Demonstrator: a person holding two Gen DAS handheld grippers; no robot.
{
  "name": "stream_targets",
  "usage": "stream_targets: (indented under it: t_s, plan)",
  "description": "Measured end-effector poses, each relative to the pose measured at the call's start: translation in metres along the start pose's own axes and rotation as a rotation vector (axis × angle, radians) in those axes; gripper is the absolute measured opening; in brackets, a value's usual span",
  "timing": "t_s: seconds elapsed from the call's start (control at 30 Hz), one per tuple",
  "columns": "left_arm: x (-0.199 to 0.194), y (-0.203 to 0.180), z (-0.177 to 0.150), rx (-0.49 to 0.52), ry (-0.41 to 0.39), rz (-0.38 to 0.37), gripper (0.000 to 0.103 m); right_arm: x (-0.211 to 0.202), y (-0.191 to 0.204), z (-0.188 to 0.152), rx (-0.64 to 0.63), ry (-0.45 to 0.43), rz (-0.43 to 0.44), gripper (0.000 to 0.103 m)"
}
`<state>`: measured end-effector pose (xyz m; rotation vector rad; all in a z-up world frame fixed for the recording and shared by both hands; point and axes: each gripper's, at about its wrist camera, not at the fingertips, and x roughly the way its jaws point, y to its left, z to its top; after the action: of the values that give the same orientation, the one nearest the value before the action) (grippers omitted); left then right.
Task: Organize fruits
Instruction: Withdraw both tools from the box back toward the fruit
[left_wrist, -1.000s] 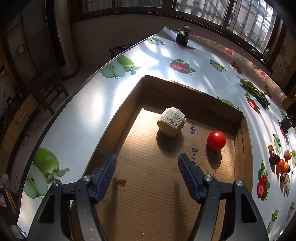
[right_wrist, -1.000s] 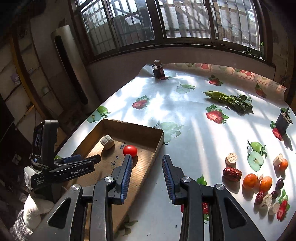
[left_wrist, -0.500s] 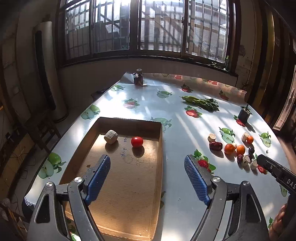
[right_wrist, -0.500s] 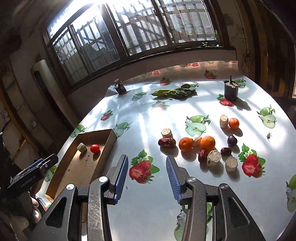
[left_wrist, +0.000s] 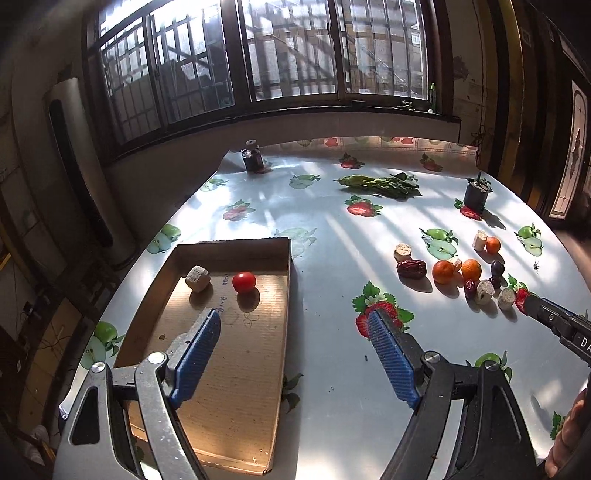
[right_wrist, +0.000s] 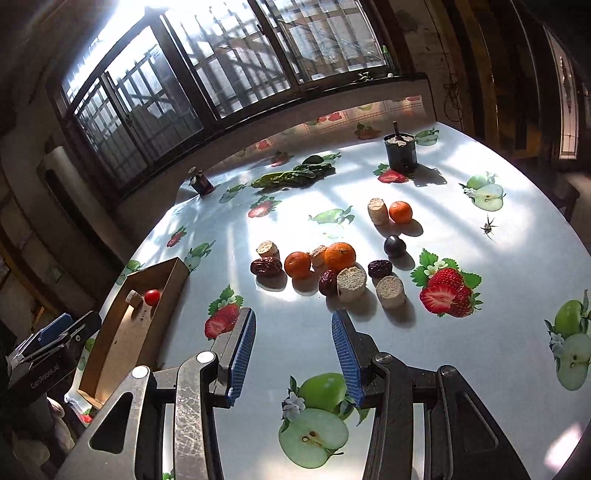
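Since the earlier frame, the right gripper (right_wrist: 291, 354) has been carried rightward over the table (right_wrist: 498, 258) to the fruit pile (right_wrist: 332, 264) at frame centre, jaws apart and empty. Left gripper (left_wrist: 293, 356) is held wide apart, empty, above the box (left_wrist: 284, 332), where tomato (left_wrist: 243, 281) and cork (left_wrist: 197, 278) are seen centre-left.

The left tool (right_wrist: 55, 334) shows only partly in the right wrist view, cut by the left edge, its fingertips out of frame. The right tool's black body (left_wrist: 557, 325) runs off the left wrist view's right edge. The brown cardboard tray's (right_wrist: 110, 354) near corner hides behind that tool. A small dark insect-like speck (right_wrist: 489, 226) on the surface is too small to identify.
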<state>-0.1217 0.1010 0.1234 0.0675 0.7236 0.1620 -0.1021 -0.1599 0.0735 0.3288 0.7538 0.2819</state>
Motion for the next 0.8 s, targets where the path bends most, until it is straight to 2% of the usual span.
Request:
stream_targets:
  t_s: [0.33, 0.63, 0.8]
  plan:
    - [0.022, -0.004, -0.006, 0.003, 0.057, -0.014, 0.082, 0.011, -0.021, 0.002, 0.027, 0.033, -0.026, 0.046]
    - [0.057, 0.0, -0.014, -0.067, 0.165, -0.1, 0.082, 0.015, -0.058, 0.033, 0.027, 0.058, -0.146, 0.046]
    - [0.067, -0.006, -0.011, -0.087, 0.188, -0.159, 0.082, 0.042, -0.06, 0.043, 0.018, 0.123, -0.115, 0.046]
